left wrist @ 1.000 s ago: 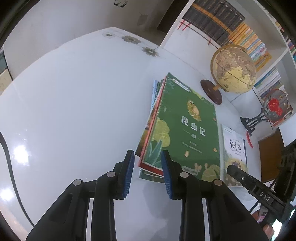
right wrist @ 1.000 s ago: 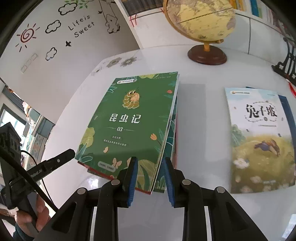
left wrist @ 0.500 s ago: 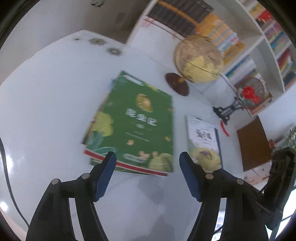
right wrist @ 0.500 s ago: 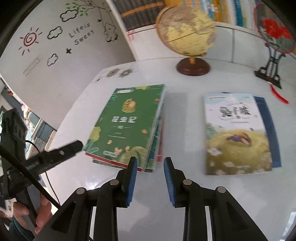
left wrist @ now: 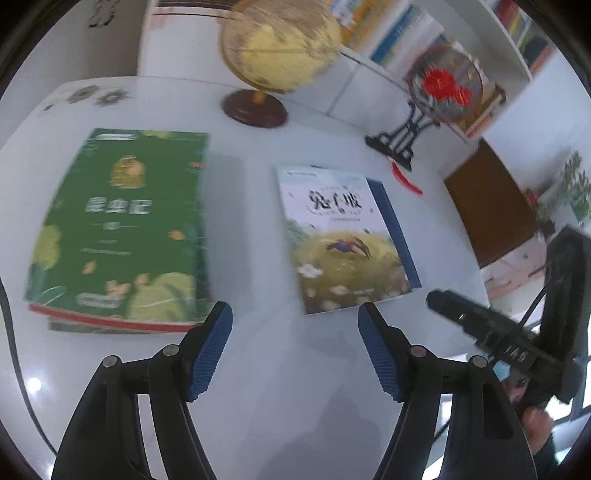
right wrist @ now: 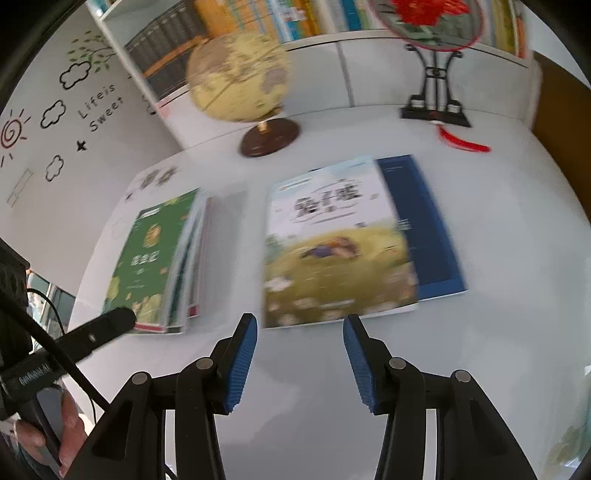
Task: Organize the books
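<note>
A stack of books topped by a green book (left wrist: pixel 118 229) lies on the white table (left wrist: pixel 295 387) at the left; it also shows in the right wrist view (right wrist: pixel 151 258). To its right lies a book with a meadow cover (left wrist: pixel 340 240), on top of a blue book (left wrist: pixel 395 225); both show in the right wrist view, meadow cover (right wrist: pixel 332 251) and blue book (right wrist: pixel 424 229). My left gripper (left wrist: pixel 295 325) is open and empty, above the table between the two piles. My right gripper (right wrist: pixel 299 336) is open and empty, just in front of the meadow book's near edge.
A globe (left wrist: pixel 277 44) on a round wooden base stands at the back of the table. A red fan ornament on a black stand (left wrist: pixel 436 96) is at the back right. Bookshelves (right wrist: pixel 258 22) line the wall behind. A brown cabinet (left wrist: pixel 487 206) stands right of the table.
Both grippers have opened and swung right, away from the green stack toward the meadow-cover book. The green stack stays on the table at the left.
</note>
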### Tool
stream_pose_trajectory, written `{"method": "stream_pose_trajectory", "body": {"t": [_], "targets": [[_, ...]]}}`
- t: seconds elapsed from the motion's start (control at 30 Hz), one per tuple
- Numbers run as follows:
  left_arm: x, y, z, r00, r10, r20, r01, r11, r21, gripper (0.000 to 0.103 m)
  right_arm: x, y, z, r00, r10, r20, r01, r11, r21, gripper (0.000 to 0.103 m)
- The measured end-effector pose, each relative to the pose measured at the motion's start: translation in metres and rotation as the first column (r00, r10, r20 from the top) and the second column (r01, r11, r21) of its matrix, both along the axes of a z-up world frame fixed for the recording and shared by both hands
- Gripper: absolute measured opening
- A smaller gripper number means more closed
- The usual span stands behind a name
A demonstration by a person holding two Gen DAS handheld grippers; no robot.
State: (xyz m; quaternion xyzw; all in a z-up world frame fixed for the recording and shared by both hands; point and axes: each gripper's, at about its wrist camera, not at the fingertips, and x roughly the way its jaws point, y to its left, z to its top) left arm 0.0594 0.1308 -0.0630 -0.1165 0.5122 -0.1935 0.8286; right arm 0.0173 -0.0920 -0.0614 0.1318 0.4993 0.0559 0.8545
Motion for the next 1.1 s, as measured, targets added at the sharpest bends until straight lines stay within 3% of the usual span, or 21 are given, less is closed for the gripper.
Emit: {"method": "stream_pose_trajectory", "body": {"t": [0.27, 0.63, 1.1], "targets": [[0.025, -0.056, -0.033, 0.998, -0.013, -0.063, 0.018, 0.997, 0.069, 0.069, 0.027, -0.044, -0.015, 0.999, 0.026, -0.020, -0.027, 0.998, -0.058, 0.047], [0.040, -0.071, -0.065, 0.992, 0.040, -0.117, -0.026, 0.993, 0.118, 0.069, 0.063, -0.068, -0.046, 0.995, 0.089, -0.049, -0.092, 0.994, -0.055, 0.047], [0.046, -0.078, -0.081, 0.985, 0.083, -0.152, -0.074, 0.995, 0.065, 0.069, 0.079, -0.082, -0.070, 0.987, 0.143, -0.079, -0.143, 0.990, 0.011, 0.047]]}}
